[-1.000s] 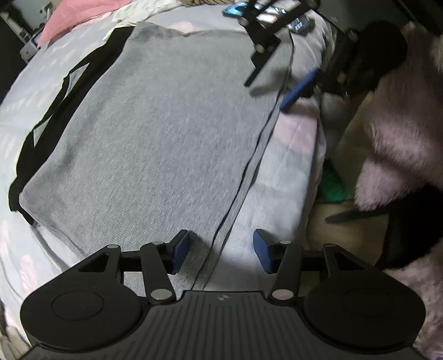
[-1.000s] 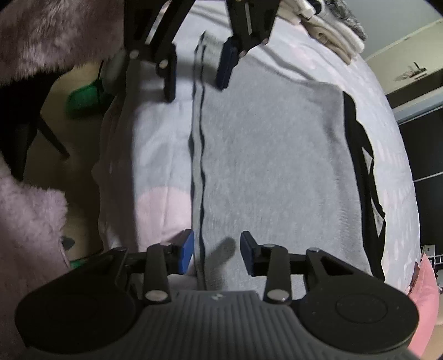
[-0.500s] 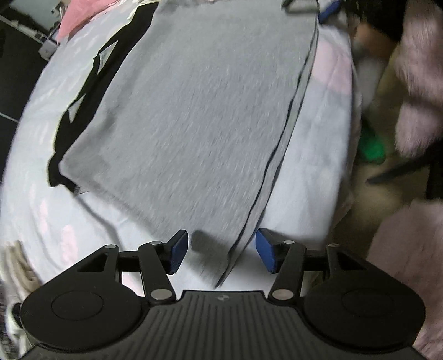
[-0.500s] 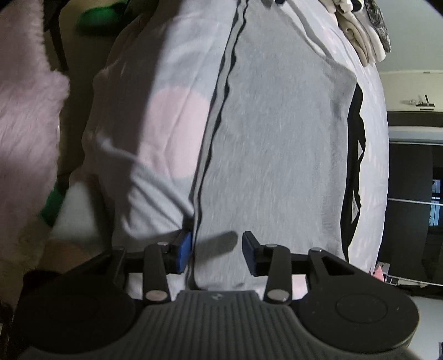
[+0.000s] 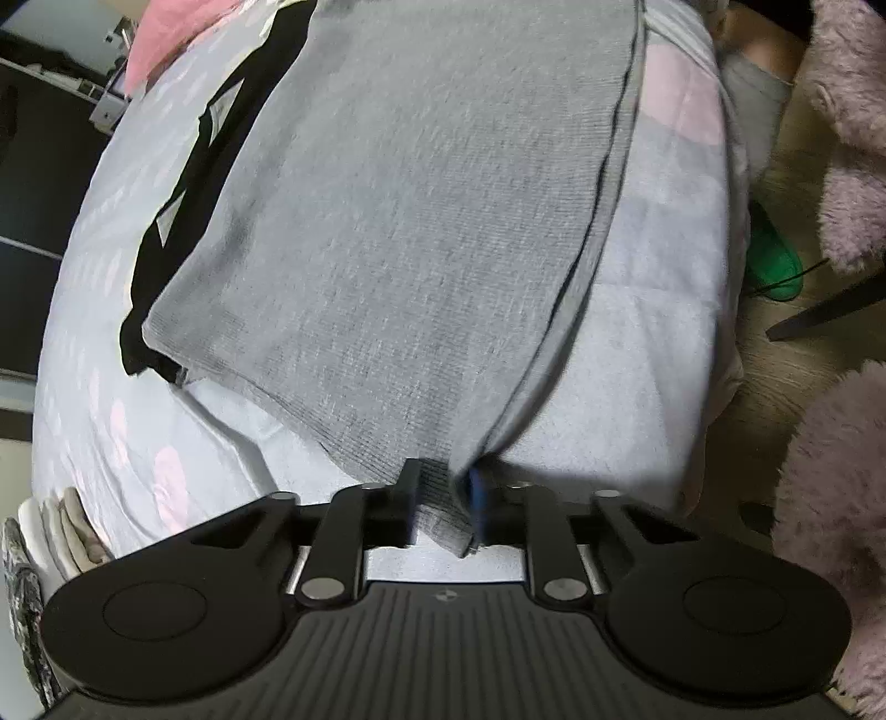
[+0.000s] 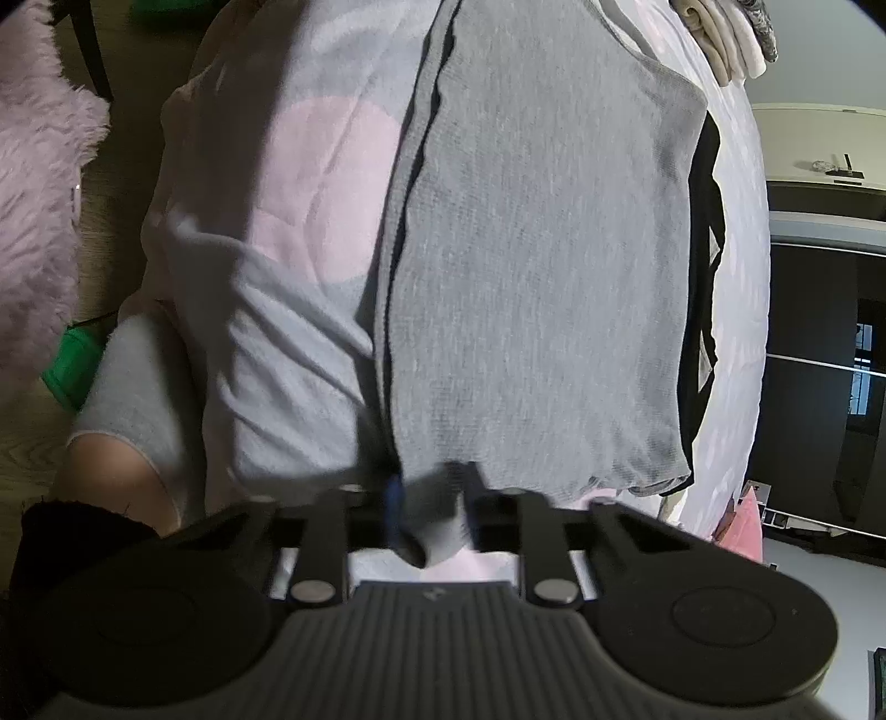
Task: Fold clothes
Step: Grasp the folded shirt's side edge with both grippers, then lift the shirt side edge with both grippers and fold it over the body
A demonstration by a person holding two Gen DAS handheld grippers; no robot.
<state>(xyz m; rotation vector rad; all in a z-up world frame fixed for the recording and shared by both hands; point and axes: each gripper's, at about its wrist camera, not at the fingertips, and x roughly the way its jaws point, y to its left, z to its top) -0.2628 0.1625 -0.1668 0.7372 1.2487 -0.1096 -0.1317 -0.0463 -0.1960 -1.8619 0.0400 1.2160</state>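
Observation:
A grey knit garment with a black trim lies flat on the bed; it fills the left wrist view (image 5: 410,221) and the right wrist view (image 6: 531,266). My left gripper (image 5: 443,501) is shut on one near corner of the grey garment, the cloth bunched between its fingers. My right gripper (image 6: 429,509) is shut on the opposite corner of the same near edge. The garment's hem runs along the bed edge between the two corners. Its black part (image 5: 183,183) shows along the far side.
The bed has a pale blue sheet with pink spots (image 5: 659,310). A pink cloth (image 5: 166,44) lies at one end and folded pale clothes (image 6: 725,39) at the other. A fluffy pink sleeve (image 5: 830,459) and a green object (image 5: 772,266) are by the floor.
Both grippers moved apart to the garment's near corners and closed on them. They were open a second ago; each now pinches cloth.

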